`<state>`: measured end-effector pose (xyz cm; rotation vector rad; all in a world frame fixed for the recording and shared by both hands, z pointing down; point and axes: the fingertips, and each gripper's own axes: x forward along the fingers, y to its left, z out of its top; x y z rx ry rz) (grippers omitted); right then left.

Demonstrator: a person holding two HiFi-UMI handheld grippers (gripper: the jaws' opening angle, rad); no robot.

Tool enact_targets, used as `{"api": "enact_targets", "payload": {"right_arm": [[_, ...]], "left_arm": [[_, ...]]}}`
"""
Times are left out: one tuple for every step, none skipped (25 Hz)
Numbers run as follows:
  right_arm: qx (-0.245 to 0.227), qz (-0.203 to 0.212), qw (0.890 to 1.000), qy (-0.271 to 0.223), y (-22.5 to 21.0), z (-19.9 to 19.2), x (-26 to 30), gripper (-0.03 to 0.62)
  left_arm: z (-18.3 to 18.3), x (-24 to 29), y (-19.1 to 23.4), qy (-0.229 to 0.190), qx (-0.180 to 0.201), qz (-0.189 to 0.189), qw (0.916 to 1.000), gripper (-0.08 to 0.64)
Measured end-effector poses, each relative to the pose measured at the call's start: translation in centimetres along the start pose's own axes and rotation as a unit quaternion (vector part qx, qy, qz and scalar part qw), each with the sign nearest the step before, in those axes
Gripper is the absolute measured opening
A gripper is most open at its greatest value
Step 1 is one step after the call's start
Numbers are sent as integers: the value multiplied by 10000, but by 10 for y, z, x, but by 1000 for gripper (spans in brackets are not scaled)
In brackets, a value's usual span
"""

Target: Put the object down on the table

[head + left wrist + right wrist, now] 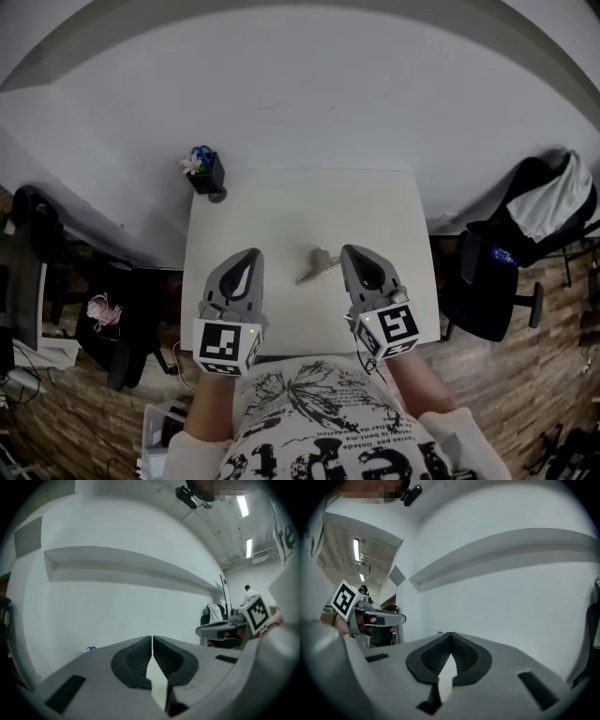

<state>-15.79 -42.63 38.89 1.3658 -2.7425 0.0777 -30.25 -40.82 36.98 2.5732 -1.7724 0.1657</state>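
A small grey metal object (317, 263) lies flat on the white table (281, 206), between my two grippers. In the head view my left gripper (252, 252) is to its left, shut and empty. My right gripper (348, 250) is just to its right, with its tips close to the object's far end, and is also shut and empty. The left gripper view shows the jaws (152, 638) meeting in a thin line, with the wall beyond them. The right gripper view shows closed jaws (451, 634) too. The object is in neither gripper view.
A dark pen holder with a flower (204, 172) stands at the table's far left corner. A black chair with a jacket (502, 267) stands right of the table, and another chair (117, 323) to its left. A white wall lies behind the table.
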Motion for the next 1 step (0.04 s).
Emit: {"api": "enact_targets", "payload": {"right_arm": [[-13,1,10000,16,0,1,0,-9]], "left_arm": [[0,0,0,10,2,1,10000,12]]}}
